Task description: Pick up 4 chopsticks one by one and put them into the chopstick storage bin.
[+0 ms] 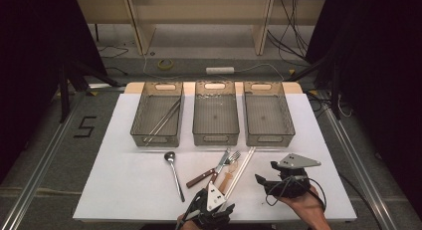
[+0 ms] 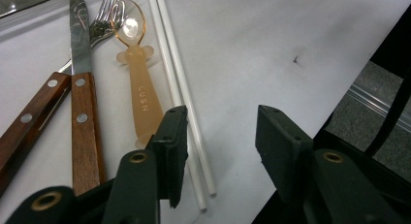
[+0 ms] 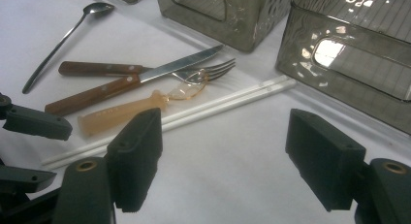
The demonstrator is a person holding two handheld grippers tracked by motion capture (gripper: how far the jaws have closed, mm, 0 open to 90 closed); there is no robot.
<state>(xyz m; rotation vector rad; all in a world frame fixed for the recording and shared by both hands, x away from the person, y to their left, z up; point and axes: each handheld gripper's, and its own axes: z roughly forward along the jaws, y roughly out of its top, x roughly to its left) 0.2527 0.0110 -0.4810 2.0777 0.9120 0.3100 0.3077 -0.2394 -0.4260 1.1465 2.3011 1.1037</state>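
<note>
Landmark: white chopsticks [image 2: 181, 88]. Left of them: steel spoon [image 1: 173, 172] well apart, wood-handled knife [image 2: 82, 103] and fork near, amber plastic spoon [image 2: 140, 83] just beside, likely awaiting sorting into the trays [image 1: 216, 121] beyond. Left gripper [image 2: 220, 141] low over the chopsticks' near end, jaws part-open, holding nothing; looks lined up for a pick. Right gripper [image 3: 223, 141], right of them, wide open, empty, probably standing by.

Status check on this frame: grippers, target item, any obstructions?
Left gripper open over the white chopsticks, nothing gripped. Right gripper open, empty. Orange spoon lies tight beside the chopsticks.
</note>
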